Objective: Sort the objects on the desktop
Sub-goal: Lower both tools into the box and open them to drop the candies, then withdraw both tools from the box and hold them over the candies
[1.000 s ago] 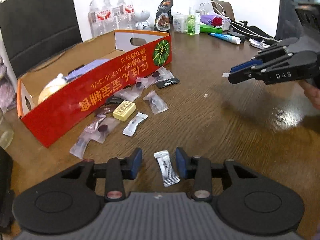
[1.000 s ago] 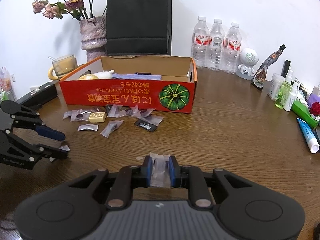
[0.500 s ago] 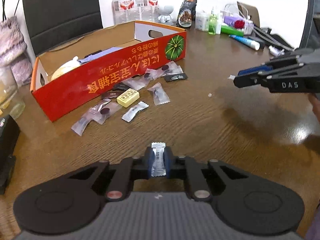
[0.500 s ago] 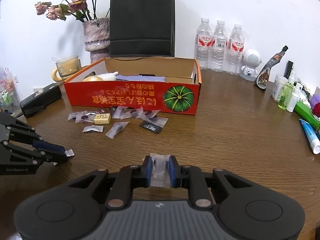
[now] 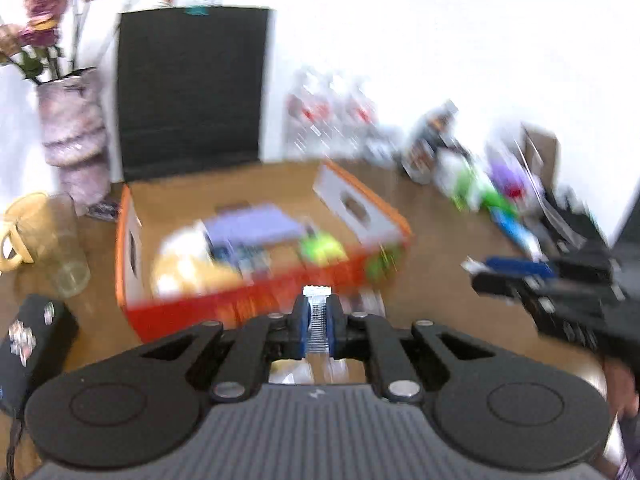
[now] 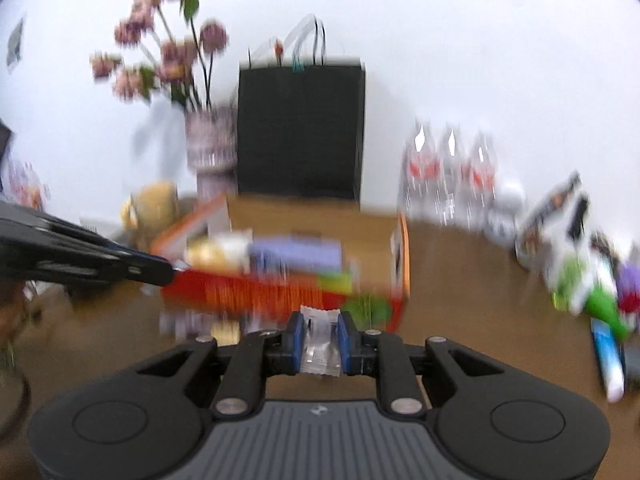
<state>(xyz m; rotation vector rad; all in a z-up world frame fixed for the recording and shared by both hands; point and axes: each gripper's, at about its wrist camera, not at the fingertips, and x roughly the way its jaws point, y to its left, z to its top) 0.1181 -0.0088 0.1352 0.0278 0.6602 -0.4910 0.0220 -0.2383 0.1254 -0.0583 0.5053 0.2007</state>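
Blur smears both views, yet the main things read clearly. At the lower centre of the left wrist view, the left tool (image 5: 317, 330) is clamped on a narrow silvery ridged sachet (image 5: 317, 322), whose crimped top pokes up between the blue pads. At the lower centre of the right wrist view, the right tool (image 6: 319, 342) is closed around a wider clear crinkled plastic packet (image 6: 320, 340), held upright between its blue pads.

Just beyond both tools, in the middle of each frame, sits the open red and orange cardboard box (image 5: 256, 308) on the brown wooden table (image 5: 448, 292). Inside it lie a pale purple flat pack (image 5: 256, 226), a yellowish rounded lump (image 5: 180, 268) and a bright green item (image 5: 320, 250); finer detail is lost to blur. A few small wrapped sweets (image 6: 192, 322) lie on the table before the box's front wall, at the lower left of the right wrist view.

Behind the box stands a black paper bag (image 6: 300, 128). A mottled pink vase of dried roses (image 6: 208, 140) is to its left and a row of clear water bottles (image 6: 450, 172) to its right. A glass mug with a yellow handle (image 5: 48, 240) stands at the left edge of the left wrist view, with a black case (image 5: 28, 340) below it. Bottles and tubes (image 6: 592, 292) crowd the right side.
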